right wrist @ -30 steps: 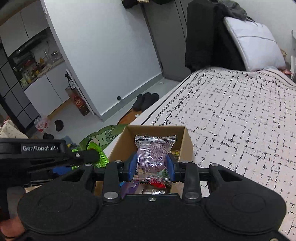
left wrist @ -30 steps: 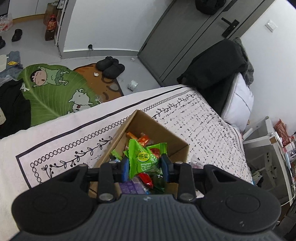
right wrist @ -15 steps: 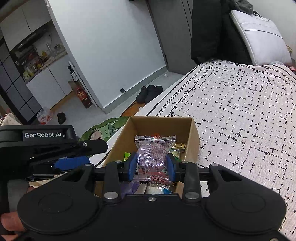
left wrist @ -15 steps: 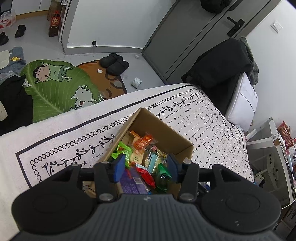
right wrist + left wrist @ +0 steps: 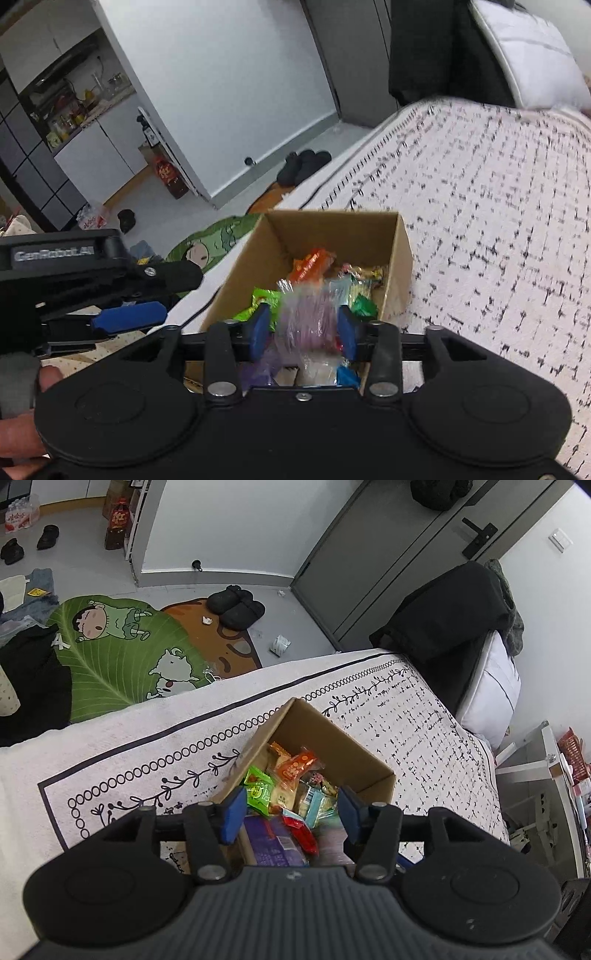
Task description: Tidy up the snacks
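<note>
Left wrist view: the left gripper (image 5: 291,814) hangs over the open brown cardboard box (image 5: 334,740) on the white black-patterned bedspread (image 5: 155,753). Its jaws have just been opening and now stand apart with nothing between them. The green foil snack packet (image 5: 259,789) it clamped a second ago now lies inside the box at about 10 o'clock from the gripper, on the pile of mixed wrappers. In my judgement that packet is delivered and this gripper is free for another.

Right wrist view: the right gripper (image 5: 303,332) is over the same box, seen from its near end. Its jaws have just been opening, and the clear wrapped purple sweet (image 5: 310,319), held steadily half a second ago, is now a blurred streak between the blue pads. It looks to be slipping free, though the blur hides whether a pad touches it. It should land in the box.

Readable writing: "GenRobot.AI", blurred, on the left gripper's body at 9 o'clock. The green packet's print is too small to read.
</note>
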A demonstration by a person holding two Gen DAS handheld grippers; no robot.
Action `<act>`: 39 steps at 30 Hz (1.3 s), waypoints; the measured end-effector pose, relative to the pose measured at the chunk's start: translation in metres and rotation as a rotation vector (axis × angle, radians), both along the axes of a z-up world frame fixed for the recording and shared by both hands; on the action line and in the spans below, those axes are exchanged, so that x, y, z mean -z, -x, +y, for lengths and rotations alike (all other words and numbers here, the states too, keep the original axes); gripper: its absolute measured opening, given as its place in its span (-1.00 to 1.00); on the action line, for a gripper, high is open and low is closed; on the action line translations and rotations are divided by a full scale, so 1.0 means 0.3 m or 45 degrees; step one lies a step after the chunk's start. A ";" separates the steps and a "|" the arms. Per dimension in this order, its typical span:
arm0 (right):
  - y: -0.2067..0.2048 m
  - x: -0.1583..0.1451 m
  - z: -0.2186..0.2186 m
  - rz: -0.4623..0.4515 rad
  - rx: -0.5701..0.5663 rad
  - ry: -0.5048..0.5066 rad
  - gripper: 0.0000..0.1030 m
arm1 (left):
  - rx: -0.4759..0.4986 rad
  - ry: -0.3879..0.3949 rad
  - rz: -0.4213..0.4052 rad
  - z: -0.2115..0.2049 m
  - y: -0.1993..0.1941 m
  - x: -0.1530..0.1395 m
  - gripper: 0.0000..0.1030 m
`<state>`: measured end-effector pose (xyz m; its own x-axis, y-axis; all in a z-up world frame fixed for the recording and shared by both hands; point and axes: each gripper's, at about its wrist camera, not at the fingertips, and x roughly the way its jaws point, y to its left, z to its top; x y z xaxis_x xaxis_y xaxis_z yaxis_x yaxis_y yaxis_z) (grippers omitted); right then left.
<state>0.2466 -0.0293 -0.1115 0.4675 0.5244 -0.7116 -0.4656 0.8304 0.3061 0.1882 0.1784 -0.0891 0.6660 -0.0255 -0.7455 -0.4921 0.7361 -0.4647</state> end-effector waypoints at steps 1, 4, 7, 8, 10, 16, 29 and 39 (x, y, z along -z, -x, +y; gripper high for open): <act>0.001 -0.005 -0.007 -0.009 0.004 0.002 0.01 | -0.006 -0.003 0.007 0.005 -0.002 0.005 0.03; 0.014 -0.024 -0.032 -0.029 0.002 -0.004 0.02 | -0.025 -0.003 0.027 0.010 -0.007 0.013 0.03; 0.026 -0.041 -0.061 -0.042 0.006 0.006 0.03 | -0.008 -0.025 0.027 -0.007 -0.012 0.006 0.12; 0.023 -0.045 -0.069 -0.042 0.008 0.007 0.04 | -0.001 -0.036 0.027 -0.015 -0.013 0.004 0.28; 0.027 -0.056 -0.090 -0.043 0.010 0.005 0.10 | 0.015 -0.062 0.026 -0.031 -0.014 0.001 0.44; 0.026 -0.083 -0.151 -0.045 0.021 0.019 0.32 | 0.042 -0.063 0.053 -0.073 -0.026 -0.002 0.53; 0.065 -0.195 -0.315 -0.127 0.085 0.015 0.99 | 0.036 -0.132 0.030 -0.184 0.028 -0.121 0.81; 0.152 -0.269 -0.389 -0.164 0.108 0.002 1.00 | 0.078 -0.168 -0.021 -0.263 0.143 -0.234 0.87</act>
